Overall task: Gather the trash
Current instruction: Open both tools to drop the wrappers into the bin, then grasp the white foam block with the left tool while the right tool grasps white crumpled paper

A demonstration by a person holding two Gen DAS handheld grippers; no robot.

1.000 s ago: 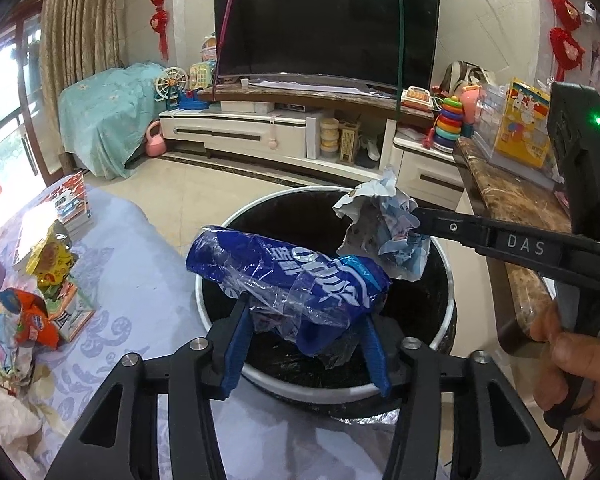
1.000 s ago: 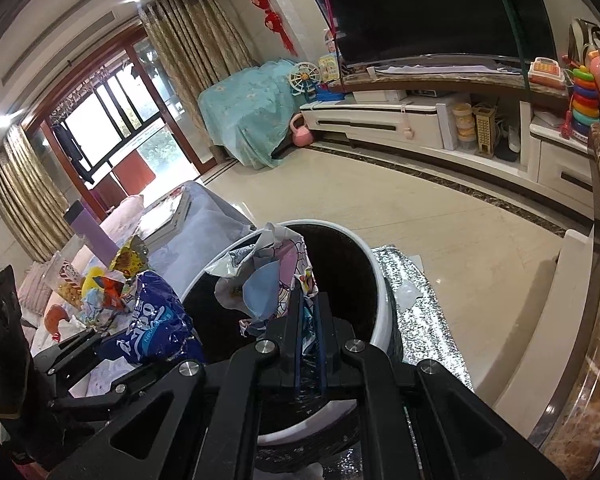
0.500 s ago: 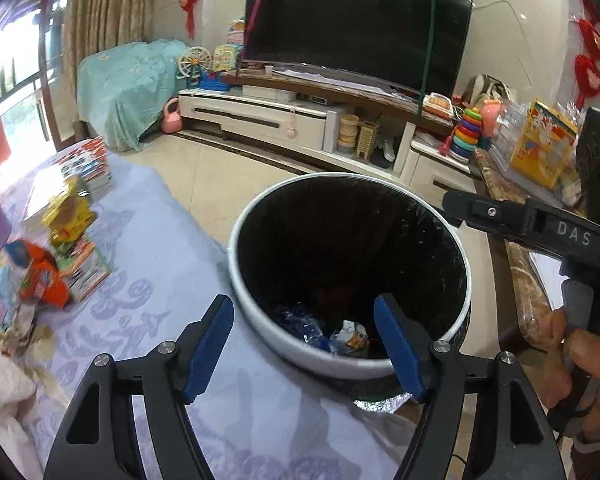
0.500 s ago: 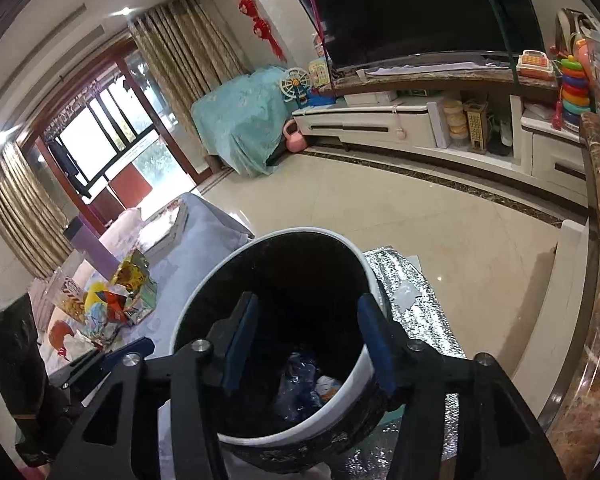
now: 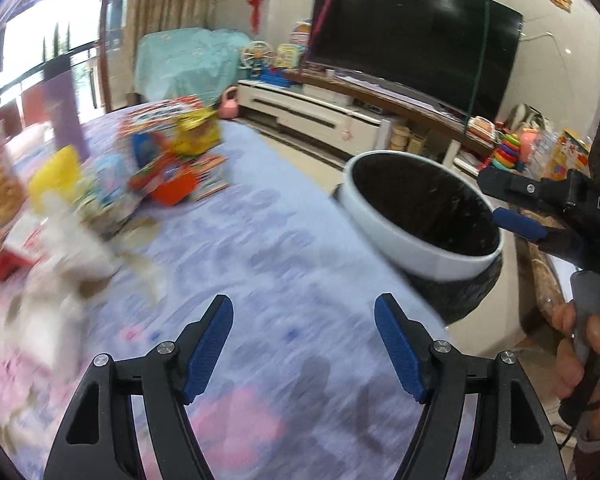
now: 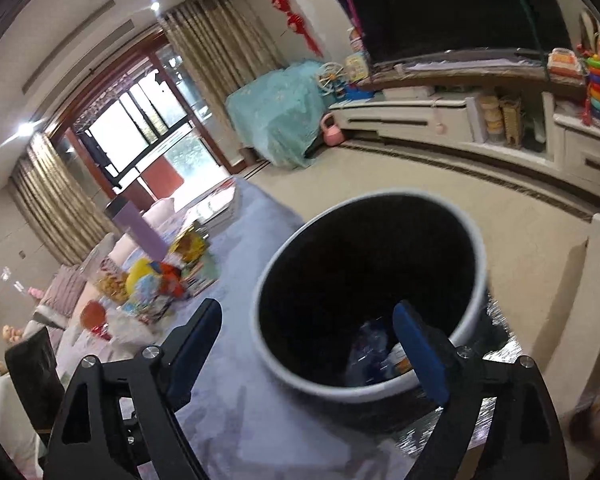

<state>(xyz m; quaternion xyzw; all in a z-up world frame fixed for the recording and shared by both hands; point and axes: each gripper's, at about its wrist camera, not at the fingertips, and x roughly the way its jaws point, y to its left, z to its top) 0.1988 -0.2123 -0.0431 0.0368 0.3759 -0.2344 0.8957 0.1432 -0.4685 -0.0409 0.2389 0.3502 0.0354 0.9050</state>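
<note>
With both tongs empty, status reads left to right:
Remaining trash: wrapper pile (image 5: 100,200) lies far left on the lilac worktop (image 5: 280,280), uncollected.
Left tongs (image 5: 304,344): open, nothing between the pads, angled down over bare worktop.
Bin (image 6: 364,292): right of the pile, some wrappers inside.
Right tongs (image 6: 308,344): jaws have just been opening, empty, poised over the near bin rim.

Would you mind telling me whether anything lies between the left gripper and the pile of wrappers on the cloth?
Nothing visible does. The left gripper is open and empty, with only bare lilac cloth between it and the wrappers.
</note>
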